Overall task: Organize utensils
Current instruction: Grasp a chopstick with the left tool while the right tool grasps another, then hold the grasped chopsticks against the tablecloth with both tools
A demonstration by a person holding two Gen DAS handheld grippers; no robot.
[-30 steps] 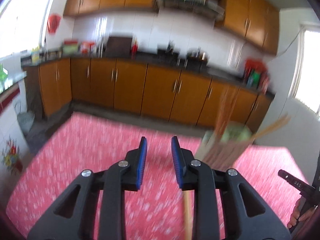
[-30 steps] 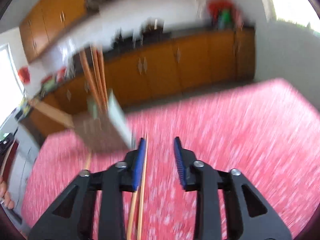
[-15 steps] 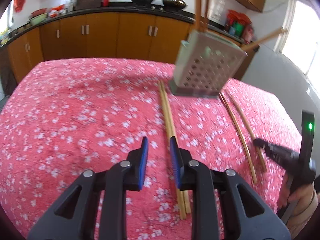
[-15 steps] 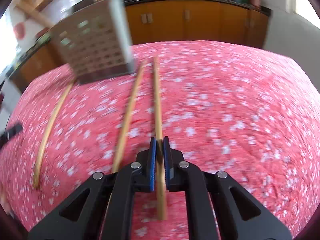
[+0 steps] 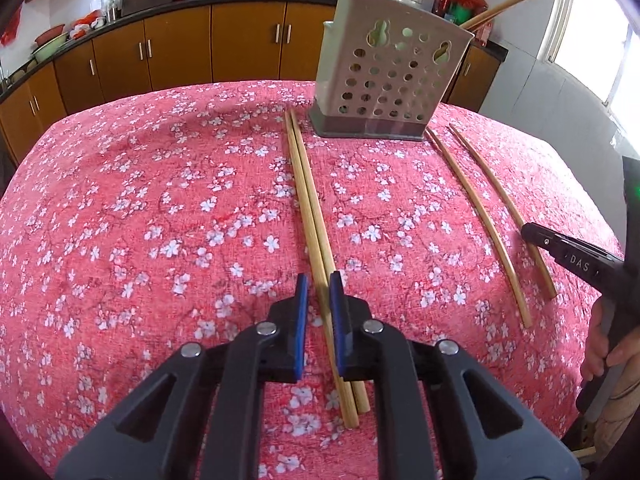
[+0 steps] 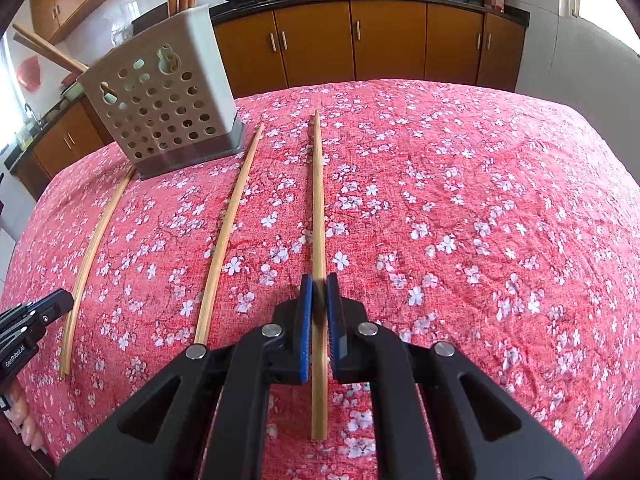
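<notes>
— While both hands were down at the red blossom-print tablecloth (image 5: 160, 208), which step was in hand?

— The pick-up. The right gripper (image 6: 319, 292) was clenched on a single pale bamboo chopstick (image 6: 318, 200) that lay flat on the cloth. The left gripper (image 5: 319, 294) was closing, its blue pads (image 5: 301, 320) astride the near part of a touching pair of bamboo chopsticks (image 5: 308, 208), apparently not yet pressing them.

— And the rest of the utensils?

— One loose bamboo chopstick (image 6: 230, 232) lay just left of the gripped one. The beige perforated plastic utensil holder (image 5: 390, 80) stood at the far side of the table, already holding several sticks.

— What did the next move call for?

— Likely finishing the left squeeze, then lifting each end clear, tipping the sticks upright and lowering them into the holder's open top.
</notes>
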